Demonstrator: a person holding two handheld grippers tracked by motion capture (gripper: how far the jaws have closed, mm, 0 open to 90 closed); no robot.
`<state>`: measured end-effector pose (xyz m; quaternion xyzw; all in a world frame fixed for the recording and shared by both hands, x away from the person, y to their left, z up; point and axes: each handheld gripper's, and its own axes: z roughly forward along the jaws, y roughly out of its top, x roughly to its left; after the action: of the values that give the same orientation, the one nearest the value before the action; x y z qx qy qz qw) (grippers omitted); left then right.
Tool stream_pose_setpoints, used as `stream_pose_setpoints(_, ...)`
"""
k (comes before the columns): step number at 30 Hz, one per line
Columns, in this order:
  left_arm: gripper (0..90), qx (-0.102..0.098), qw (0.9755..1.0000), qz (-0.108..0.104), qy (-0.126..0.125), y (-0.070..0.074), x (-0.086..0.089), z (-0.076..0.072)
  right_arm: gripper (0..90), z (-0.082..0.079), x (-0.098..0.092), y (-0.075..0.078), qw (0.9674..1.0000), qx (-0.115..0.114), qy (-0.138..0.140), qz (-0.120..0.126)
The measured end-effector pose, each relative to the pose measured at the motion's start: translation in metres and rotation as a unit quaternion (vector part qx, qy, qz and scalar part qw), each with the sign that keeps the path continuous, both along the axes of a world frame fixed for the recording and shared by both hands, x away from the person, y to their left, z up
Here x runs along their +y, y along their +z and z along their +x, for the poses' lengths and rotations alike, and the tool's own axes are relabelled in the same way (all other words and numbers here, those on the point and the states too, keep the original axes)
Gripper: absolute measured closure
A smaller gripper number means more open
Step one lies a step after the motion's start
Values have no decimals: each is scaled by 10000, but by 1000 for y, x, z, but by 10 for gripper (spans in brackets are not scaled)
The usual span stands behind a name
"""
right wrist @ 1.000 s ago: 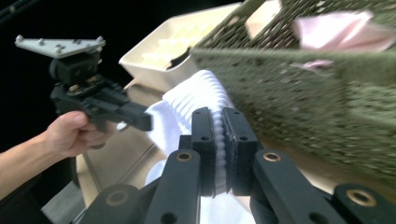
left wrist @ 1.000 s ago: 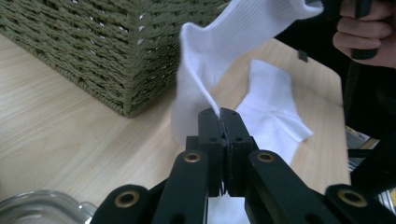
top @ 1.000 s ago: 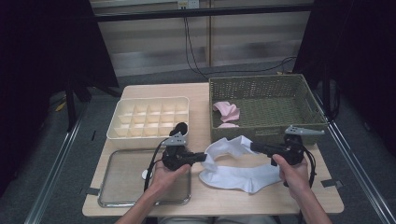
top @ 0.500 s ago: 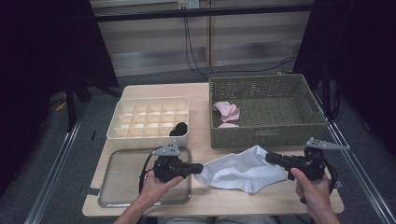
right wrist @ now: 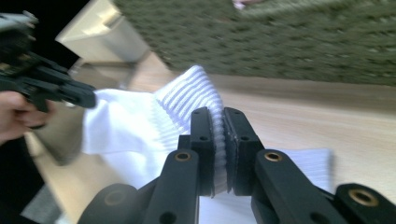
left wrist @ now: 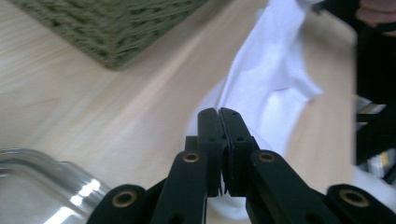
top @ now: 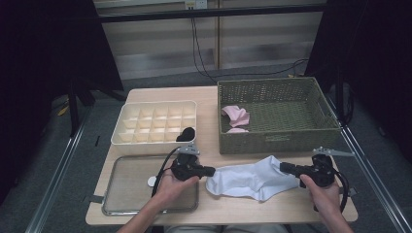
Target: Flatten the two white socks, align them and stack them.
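Your wooden table (top: 214, 94) carries, at its far right, the green wicker basket (top: 277, 141) with pink cloth (top: 236, 115) inside. Left of that sits the cream divided box (top: 155, 121), and nearer you the metal tray (top: 127, 187). Stretched along the near edge lies the white sock (top: 252, 178), flat on the wood between your hands. Your left gripper (top: 210, 171) is clamped on one end, your right gripper (top: 285, 167) pinches its ribbed cuff.
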<state>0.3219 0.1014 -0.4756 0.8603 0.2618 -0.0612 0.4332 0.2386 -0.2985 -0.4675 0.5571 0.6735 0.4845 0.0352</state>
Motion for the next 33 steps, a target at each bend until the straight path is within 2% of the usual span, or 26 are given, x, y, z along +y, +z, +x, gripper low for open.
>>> stream_pose_setpoints(3,792,21,9998,2,183,-4,0,4,820,10,0,-10,9997,136,-1,-205)
stream_pose_setpoints(5,701,32,9998,-36,208,-5,1,6,813,15,1,-15,9994,201,40,-293)
stream_pose_setpoints(6,688,27,9997,-35,231,-5,2,6,807,17,1,-16,9988,212,2,-442)
stream_pose_setpoints(7,670,10,9998,-17,217,-4,3,6,800,18,0,-17,9986,202,-40,-491)
stream_pose_setpoints(8,659,33,9997,-56,246,-3,4,5,783,19,-1,-18,9986,253,-53,-457)
stream_pose_setpoints(10,648,-39,9997,-58,236,0,5,3,754,21,-4,-19,9980,302,-104,-538)
stream_pose_setpoints(12,649,-18,9997,-99,212,3,6,-1,736,21,-6,-18,9977,287,-126,-602)
stream_pose_setpoints(14,656,-75,9999,-40,143,5,7,-5,690,20,-8,-16,9980,269,-165,-551)
stream_pose_setpoints(17,679,-121,9998,-103,100,5,6,-11,652,19,-8,-16,9982,184,-122,-553)
stream_pose_setpoints(21,702,-84,9997,-201,120,-5,4,-16,610,21,-9,-17,9975,153,-211,-660)
stream_pose_setpoints(22,702,-74,9998,-137,101,-7,3,-17,604,22,-10,-18,9972,161,-239,-684)
stream_pose_setpoints(26,694,-116,9999,-39,48,-9,4,-19,619,21,-10,-22,9960,148,-217,-859)
stream_pose_setpoints(29,715,-141,9998,-78,153,-9,7,-18,674,23,-8,-25,9947,206,-175,-993)
stream_pose_setpoints(33,748,-180,9998,-109,43,-10,5,-18,679,26,-7,-29,9930,243,-182,-1140)
